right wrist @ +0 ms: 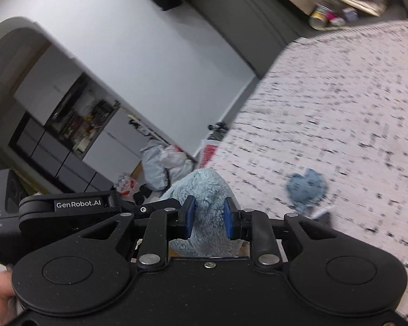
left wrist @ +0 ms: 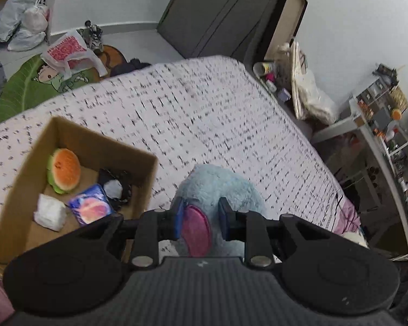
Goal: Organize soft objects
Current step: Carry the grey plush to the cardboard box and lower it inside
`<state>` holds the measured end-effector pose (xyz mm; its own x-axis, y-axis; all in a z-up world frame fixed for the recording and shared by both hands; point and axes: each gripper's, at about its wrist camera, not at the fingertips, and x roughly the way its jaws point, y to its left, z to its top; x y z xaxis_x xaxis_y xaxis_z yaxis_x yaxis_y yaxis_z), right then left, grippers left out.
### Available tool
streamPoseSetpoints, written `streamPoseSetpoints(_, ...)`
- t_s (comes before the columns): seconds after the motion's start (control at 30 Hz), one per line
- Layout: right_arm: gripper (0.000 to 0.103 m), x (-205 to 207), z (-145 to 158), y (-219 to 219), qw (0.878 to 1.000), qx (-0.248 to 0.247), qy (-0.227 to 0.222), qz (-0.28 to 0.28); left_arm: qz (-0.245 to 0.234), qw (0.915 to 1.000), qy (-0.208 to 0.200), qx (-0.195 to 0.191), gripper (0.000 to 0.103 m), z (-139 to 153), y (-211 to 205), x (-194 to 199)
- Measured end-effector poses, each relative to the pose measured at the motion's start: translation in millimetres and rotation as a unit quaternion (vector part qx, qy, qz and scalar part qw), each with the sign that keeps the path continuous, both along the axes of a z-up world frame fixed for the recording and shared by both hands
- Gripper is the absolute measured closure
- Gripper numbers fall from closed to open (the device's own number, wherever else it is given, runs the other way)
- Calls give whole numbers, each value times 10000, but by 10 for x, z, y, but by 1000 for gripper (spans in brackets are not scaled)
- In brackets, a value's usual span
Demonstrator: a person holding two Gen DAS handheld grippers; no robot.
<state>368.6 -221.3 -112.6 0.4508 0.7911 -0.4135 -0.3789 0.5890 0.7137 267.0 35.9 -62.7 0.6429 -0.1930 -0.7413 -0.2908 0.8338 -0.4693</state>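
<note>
A light blue plush toy (left wrist: 217, 184) with a pink patch is held by both grippers above the bed. My left gripper (left wrist: 201, 217) is shut on it beside the pink patch. My right gripper (right wrist: 208, 217) is shut on its fluffy blue body (right wrist: 204, 190). The left gripper's body (right wrist: 68, 206) shows at the left of the right wrist view. A cardboard box (left wrist: 138, 157) lies on the bed to the left and holds a watermelon-slice plush (left wrist: 65, 169), a white pouch (left wrist: 50, 212), a blue packet (left wrist: 92, 203) and a dark item. A small blue heart-shaped cushion (right wrist: 307, 187) lies on the bedspread.
The bed has a white spread with black dashes (left wrist: 204, 108). The floor beyond holds a green leaf rug (left wrist: 27, 87), plastic bags (left wrist: 21, 19) and a dark wardrobe (left wrist: 217, 13). A cluttered white shelf (left wrist: 389, 141) stands to the right of the bed.
</note>
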Motion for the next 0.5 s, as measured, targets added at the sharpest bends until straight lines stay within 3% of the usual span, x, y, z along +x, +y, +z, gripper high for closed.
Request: streamPoseSetpoints(0.5,81,-292,189,636,9976,-314,-361,506,334,9994,5,-116,78,31,627,-364)
